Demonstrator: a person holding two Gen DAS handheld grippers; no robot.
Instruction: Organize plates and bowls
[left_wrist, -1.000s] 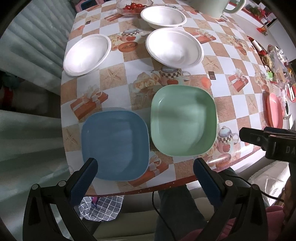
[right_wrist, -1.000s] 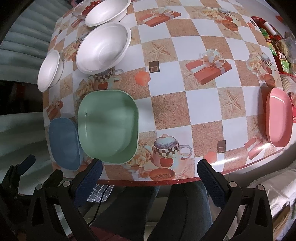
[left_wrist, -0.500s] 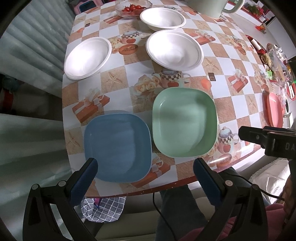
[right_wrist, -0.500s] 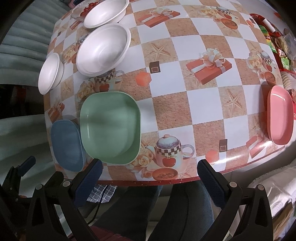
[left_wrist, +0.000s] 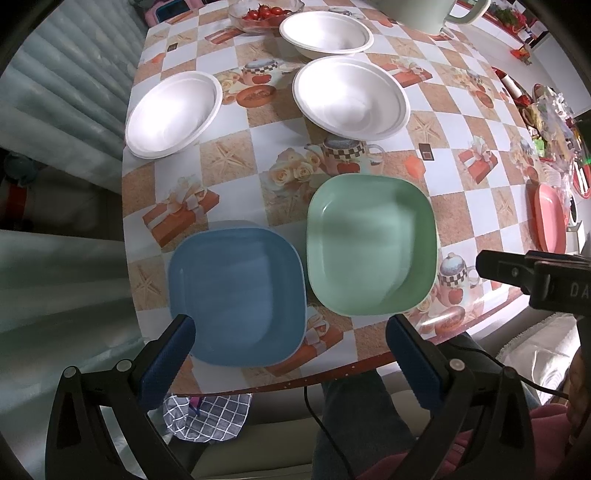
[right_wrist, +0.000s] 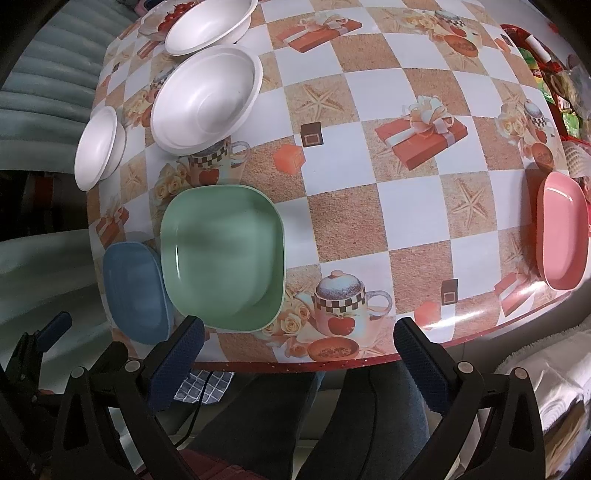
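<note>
- I had the left gripper held off the near edge of the bench, its two blue pads spread wide with nothing between them.
- Straight ahead of it, just past the pads, lay the blue plate — flat, near the bench's front edge, its near rim roughly between the two fingers.
- The right gripper was likewise wide apart and empty, hovering off the same edge, further to the right.
- The green plate sat ahead and to the left of the right gripper, just beside the blue plate; I could not tell whether the two rims touched.
- Both plates were squarish with rounded corners, so neither offered a real long axis; I judged the near rim the natural place to pinch.
- The pink plate lay well apart at the far right edge, closer to my right gripper than to my left.
- Three white bowls waited further back: one at the left edge, a large one behind the green plate, another beyond it.
- My reading — nothing was stacked yet, and the blue plate fell to the left gripper, the green and pink to the right.
</note>
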